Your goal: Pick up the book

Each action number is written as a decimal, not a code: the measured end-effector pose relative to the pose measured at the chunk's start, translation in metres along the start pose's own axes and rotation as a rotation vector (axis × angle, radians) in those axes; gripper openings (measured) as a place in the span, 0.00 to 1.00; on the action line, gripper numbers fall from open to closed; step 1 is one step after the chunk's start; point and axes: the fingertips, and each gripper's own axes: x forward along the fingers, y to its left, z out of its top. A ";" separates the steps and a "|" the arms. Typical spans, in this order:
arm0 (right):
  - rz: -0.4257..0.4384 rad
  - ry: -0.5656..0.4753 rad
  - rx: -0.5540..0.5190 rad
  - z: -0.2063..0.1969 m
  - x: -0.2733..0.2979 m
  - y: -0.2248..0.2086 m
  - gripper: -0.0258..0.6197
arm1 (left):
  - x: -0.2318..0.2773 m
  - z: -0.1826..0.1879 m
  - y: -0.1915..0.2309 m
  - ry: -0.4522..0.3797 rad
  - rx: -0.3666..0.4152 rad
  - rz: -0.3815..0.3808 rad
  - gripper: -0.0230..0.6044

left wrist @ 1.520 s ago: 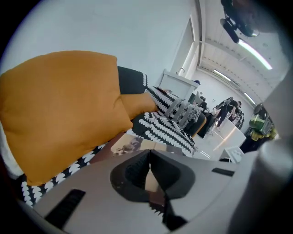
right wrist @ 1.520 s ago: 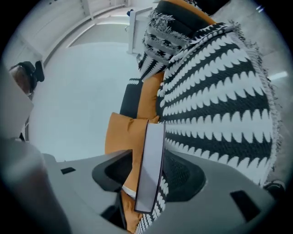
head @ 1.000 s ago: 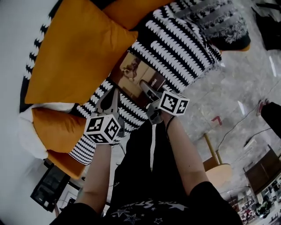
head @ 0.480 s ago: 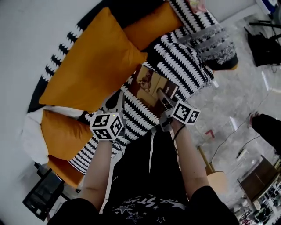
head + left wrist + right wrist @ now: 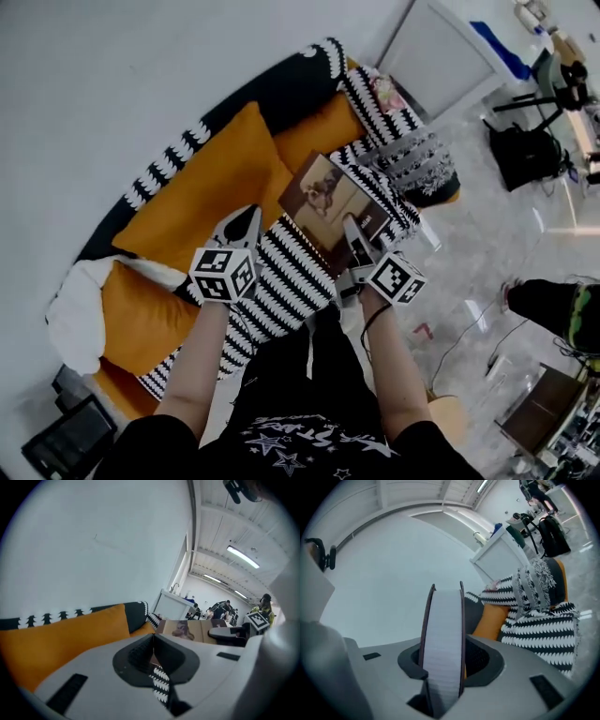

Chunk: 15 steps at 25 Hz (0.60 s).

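The book [image 5: 330,200], brown-covered with a picture of an animal, hangs in the air over the sofa. My right gripper [image 5: 354,232] is shut on its near edge. In the right gripper view the book's white page edge [image 5: 442,634] stands upright between the two jaws, which press its covers. My left gripper [image 5: 246,219] is to the left of the book and apart from it, jaws together on nothing. The left gripper view shows the book [image 5: 186,630] and the right gripper [image 5: 230,634] at the right, beyond my own shut jaws.
Below lies a sofa with large orange cushions [image 5: 208,202] and a black-and-white striped throw [image 5: 281,281] against a white wall. A black bag [image 5: 525,155] and a wooden stool [image 5: 442,412] stand on the grey floor to the right.
The right jaws have shut on the book's edge and lifted it off the striped throw. Both grippers have risen, and the sofa now looks farther below.
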 end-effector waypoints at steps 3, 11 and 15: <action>0.044 -0.032 -0.103 0.023 -0.003 0.038 0.27 | -0.012 0.041 -0.008 -0.058 0.044 -0.010 0.05; 0.172 -0.052 -0.414 0.066 -0.013 0.131 0.27 | -0.069 0.116 -0.048 -0.208 0.098 0.015 0.05; 0.234 -0.032 -0.420 0.075 -0.022 0.155 0.27 | -0.100 0.128 -0.067 -0.258 0.094 0.045 0.05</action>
